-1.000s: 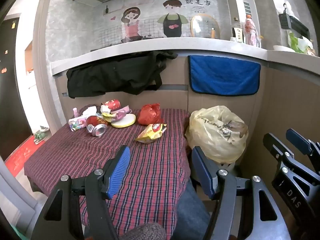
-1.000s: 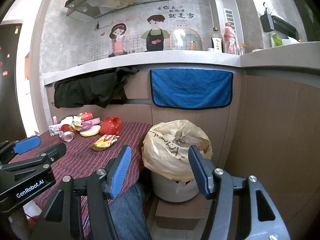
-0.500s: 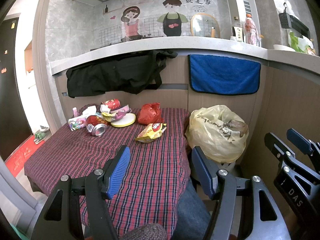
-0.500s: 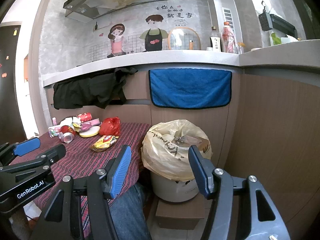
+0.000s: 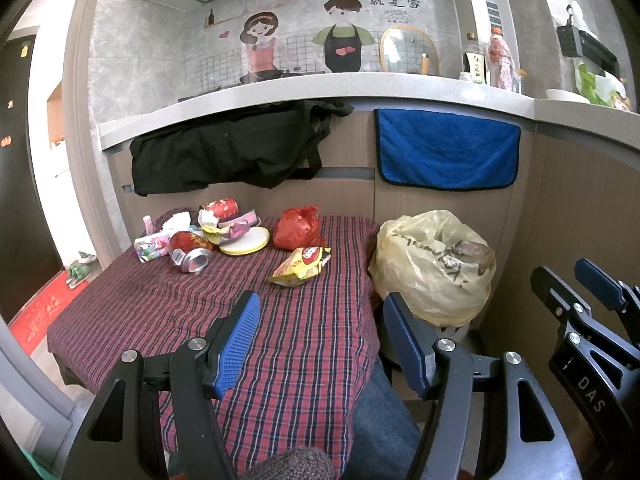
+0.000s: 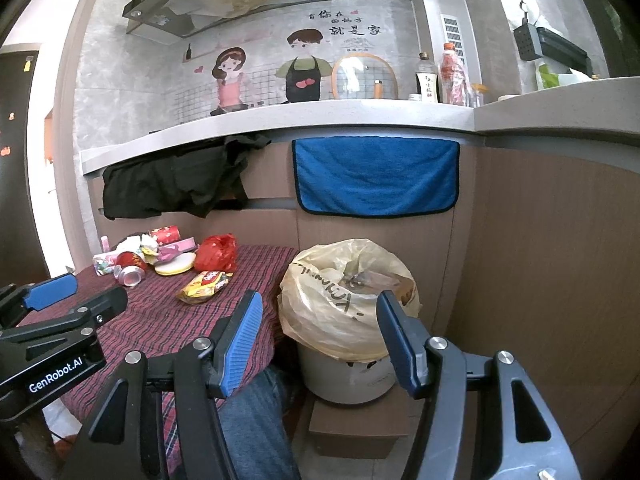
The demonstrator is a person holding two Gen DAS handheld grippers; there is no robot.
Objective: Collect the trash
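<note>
While both grippers (image 5: 320, 320) (image 6: 318, 320) gape empty, crinkled wrapper (image 5: 300, 266), dented can (image 5: 190, 254), checked cloth (image 5: 160, 300).

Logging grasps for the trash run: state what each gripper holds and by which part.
Nothing is held. The left gripper and right gripper are both open and empty; the trash, such as the yellow snack bag, lies on the table.

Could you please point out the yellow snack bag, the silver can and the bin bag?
yellow snack bag (image 5: 301, 266), left wrist view, its printed front.
silver can (image 5: 192, 259), left wrist view, its open end.
bin bag (image 6: 320, 304), right wrist view, its bulging side.
</note>
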